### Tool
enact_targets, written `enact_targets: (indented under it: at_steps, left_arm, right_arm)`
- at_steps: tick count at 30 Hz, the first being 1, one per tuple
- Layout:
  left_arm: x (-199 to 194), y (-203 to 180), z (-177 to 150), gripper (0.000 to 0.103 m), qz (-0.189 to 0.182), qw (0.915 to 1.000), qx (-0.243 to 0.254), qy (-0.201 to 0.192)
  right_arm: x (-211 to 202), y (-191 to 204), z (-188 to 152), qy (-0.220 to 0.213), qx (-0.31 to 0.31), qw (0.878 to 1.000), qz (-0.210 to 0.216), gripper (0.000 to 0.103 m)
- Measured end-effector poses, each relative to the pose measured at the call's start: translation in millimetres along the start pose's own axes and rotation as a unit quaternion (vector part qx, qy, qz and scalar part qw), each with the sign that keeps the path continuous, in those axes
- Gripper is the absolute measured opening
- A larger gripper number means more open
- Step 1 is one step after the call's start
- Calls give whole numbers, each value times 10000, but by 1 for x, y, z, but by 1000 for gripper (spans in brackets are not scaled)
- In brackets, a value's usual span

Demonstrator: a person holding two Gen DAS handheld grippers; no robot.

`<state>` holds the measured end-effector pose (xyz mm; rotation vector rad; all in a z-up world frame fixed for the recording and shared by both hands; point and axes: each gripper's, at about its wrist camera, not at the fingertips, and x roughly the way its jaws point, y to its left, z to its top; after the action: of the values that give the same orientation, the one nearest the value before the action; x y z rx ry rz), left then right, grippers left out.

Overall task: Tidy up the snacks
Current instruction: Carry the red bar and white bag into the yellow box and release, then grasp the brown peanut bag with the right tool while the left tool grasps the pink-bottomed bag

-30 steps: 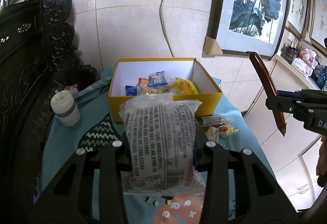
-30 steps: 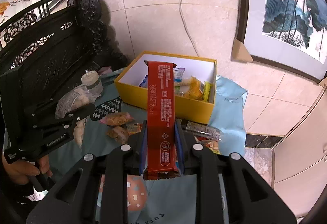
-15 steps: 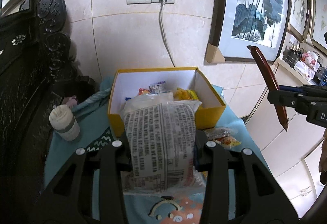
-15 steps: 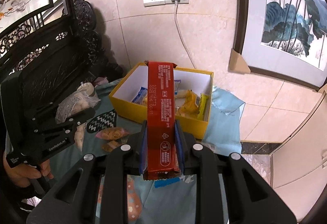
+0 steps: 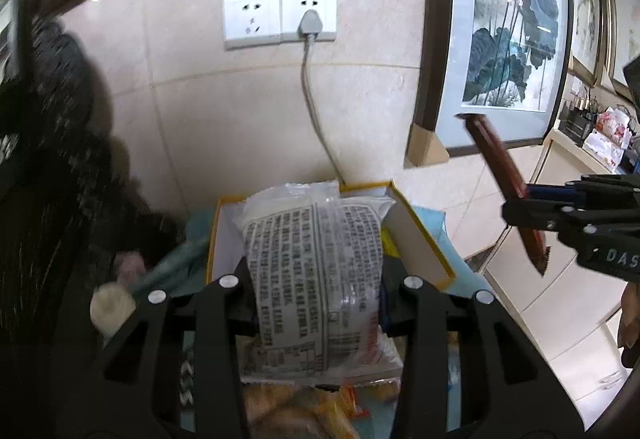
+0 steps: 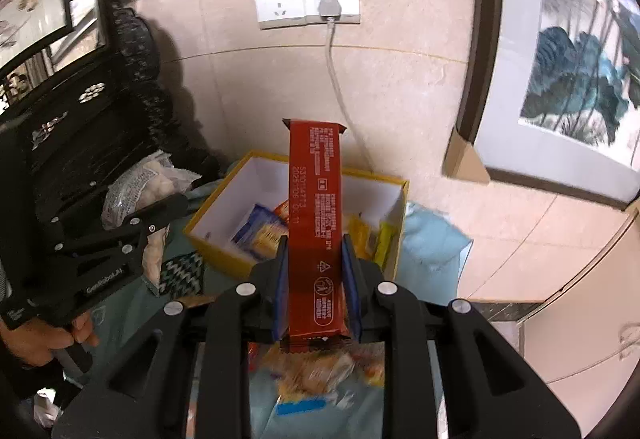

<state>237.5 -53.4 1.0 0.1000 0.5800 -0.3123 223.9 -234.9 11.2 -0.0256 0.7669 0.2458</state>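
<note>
On my far left the carved dark furniture (image 5: 48, 167) blurs into shadow, and a pale cup (image 5: 113, 306) beside the teal cloth (image 6: 434, 239) is too smeared to read. My left gripper (image 5: 316, 299) is clamped on a clear bag with black print (image 5: 316, 271); the bag stands upright and hides most of the yellow box (image 5: 420, 235) behind it, so from this side I cannot see what lies inside. Below the bag, loose snacks (image 5: 296, 411) on the cloth are only an orange blur.

From the right wrist view, the box (image 6: 224, 251) is open, with several small packets (image 6: 260, 231) in it, partly covered by what I carry. My right gripper (image 6: 316, 291) is clenched on a long red bar wrapper (image 6: 316, 215), held upright between the blue pads (image 6: 348, 279), its top end above the box's far wall. The snacks under it are blurred. A hand (image 6: 38, 339) at the lower left edge is cut off by the frame.
</note>
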Motion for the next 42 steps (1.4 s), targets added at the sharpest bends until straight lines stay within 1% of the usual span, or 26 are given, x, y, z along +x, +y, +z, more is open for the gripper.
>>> enact_targets:
  at_steps: [2, 3, 4, 5, 6, 7, 9, 10, 13, 14, 18, 20, 22, 24, 26, 29, 31, 32, 34, 35, 37, 38, 39, 40, 41, 42]
  left_arm:
    - [18, -1, 17, 43, 73, 10000, 45, -1]
    - [30, -1, 28, 49, 103, 9999, 31, 20]
    - [47, -1, 39, 60, 134, 9999, 46, 96]
    - [60, -1, 45, 85, 126, 9998, 55, 174]
    - [78, 4, 49, 92, 349, 9990, -8, 276]
    - [86, 9, 48, 96, 428, 9985, -94, 338]
    - [103, 27, 35, 96, 492, 9958, -453, 623]
    - [104, 33, 25, 97, 485, 9953, -510, 658]
    - [106, 44, -16, 97, 643, 9939, -291, 846]
    - [106, 50, -38, 97, 728, 9924, -241, 960]
    - [103, 72, -104, 97, 821, 9865, -387, 1360]
    - [98, 80, -130, 97, 764, 9844, -510, 1498]
    - [95, 84, -152, 97, 627, 9815, -700, 1670]
    - [95, 81, -165, 97, 542, 9804, -663, 1775]
    - [98, 75, -173, 97, 488, 9807, -381, 1853]
    - [105, 75, -179, 101, 472, 9823, -173, 1802]
    - [109, 76, -178, 101, 381, 9844, -148, 1711]
    - [114, 74, -178, 101, 284, 9840, -116, 1758]
    - [125, 68, -187, 101, 87, 9780, -35, 2083]
    - [133, 63, -197, 101, 171, 9721, 138, 2334]
    - [138, 61, -216, 101, 364, 9657, 369, 2543]
    - [136, 67, -223, 94, 376, 9674, 222, 2495]
    - [133, 76, -228, 76, 381, 9695, 15, 2423]
    - [130, 80, -228, 65, 378, 9717, -119, 2329]
    - [126, 83, -228, 49, 365, 9732, -162, 2263]
    - [123, 85, -227, 46, 294, 9745, -185, 2216]
  right_arm:
    - [15, -5, 18, 27, 43, 10000, -35, 24]
    - [28, -10, 33, 42, 96, 9999, -19, 25]
    - [38, -13, 44, 83, 124, 9999, 30, 25]
    - [57, -17, 56, 239, 159, 9995, 98, 35]
    - [77, -22, 64, 467, 249, 9986, -32, 45]
    - [92, -28, 65, 647, 343, 9972, -180, 51]
    - [105, -35, 56, 795, 458, 9955, -252, 51]
    - [107, -36, 47, 824, 462, 9952, -240, 51]
    - [120, -37, 3, 1063, 358, 9935, -178, 51]
    - [124, -35, -13, 1169, 310, 9925, -183, 51]
    - [133, -20, -87, 1604, 138, 9867, 225, 51]
    - [134, -6, -115, 1733, -108, 9840, 402, 54]
    - [137, 7, -130, 1845, -377, 9809, 489, 55]
    - [140, 23, -149, 1931, -884, 9758, 513, 56]
    - [142, 35, -158, 1982, -1243, 9705, 575, 59]
    - [148, 50, -163, 1986, -1697, 9640, 495, 68]
    - [159, 58, -164, 2080, -1867, 9592, 422, 71]
    - [165, 62, -164, 2167, -1944, 9558, 405, 73]
    - [174, 69, -173, 2288, -2148, 9491, 263, 74]
    - [180, 72, -180, 2366, -2304, 9439, 79, 74]
    - [184, 73, -189, 2431, -2348, 9412, -7, 63]
    - [182, 72, -190, 2394, -2289, 9435, 8, 46]
    - [181, 69, -191, 2436, -2141, 9460, 16, 41]
    - [178, 66, -190, 2401, -2002, 9499, 57, 39]
    - [174, 62, -189, 2359, -1851, 9539, 110, 38]
    - [169, 58, -188, 2313, -1694, 9579, 152, 37]
